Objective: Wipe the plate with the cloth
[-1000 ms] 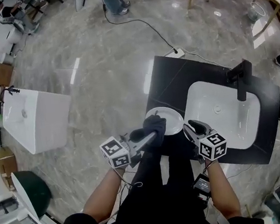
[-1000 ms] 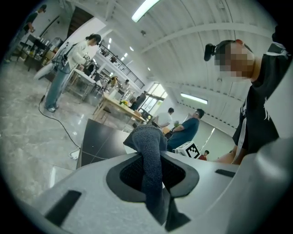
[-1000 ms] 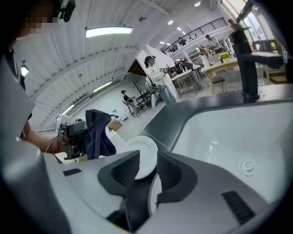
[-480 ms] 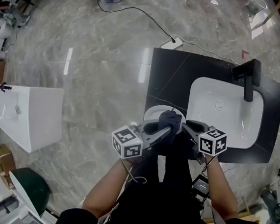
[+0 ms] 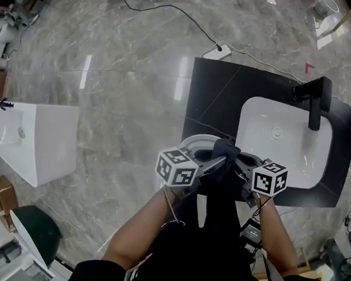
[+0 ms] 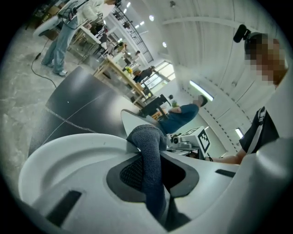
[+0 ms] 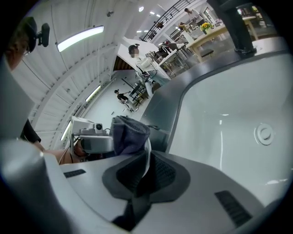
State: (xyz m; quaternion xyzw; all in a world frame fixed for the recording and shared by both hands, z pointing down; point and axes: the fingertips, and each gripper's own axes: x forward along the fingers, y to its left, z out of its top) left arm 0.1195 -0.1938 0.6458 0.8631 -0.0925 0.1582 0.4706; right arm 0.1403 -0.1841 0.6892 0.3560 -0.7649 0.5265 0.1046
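Observation:
A white plate [image 5: 193,145] lies on the front left corner of the black counter [image 5: 220,95]. My left gripper [image 5: 217,159] is shut on a dark grey cloth [image 5: 224,149], which rests over the plate's near right part. In the left gripper view the cloth [image 6: 149,151] stands folded between the jaws. My right gripper [image 5: 240,161] sits just right of the cloth. Its jaws have just been closing, and in the right gripper view the plate's thin white rim [image 7: 147,153] is pinched between them, with the cloth [image 7: 129,135] bunched right behind.
A white sink [image 5: 286,138] with a black faucet [image 5: 314,102] fills the counter's right side. On the marble floor stand a white basin [image 5: 37,144] at the left, a green bin [image 5: 39,236] and a cable with a power strip [image 5: 219,51].
My left gripper has come right and down with the cloth, from the plate's left edge onto its near right part. The right gripper has dropped a little and its jaws have closed.

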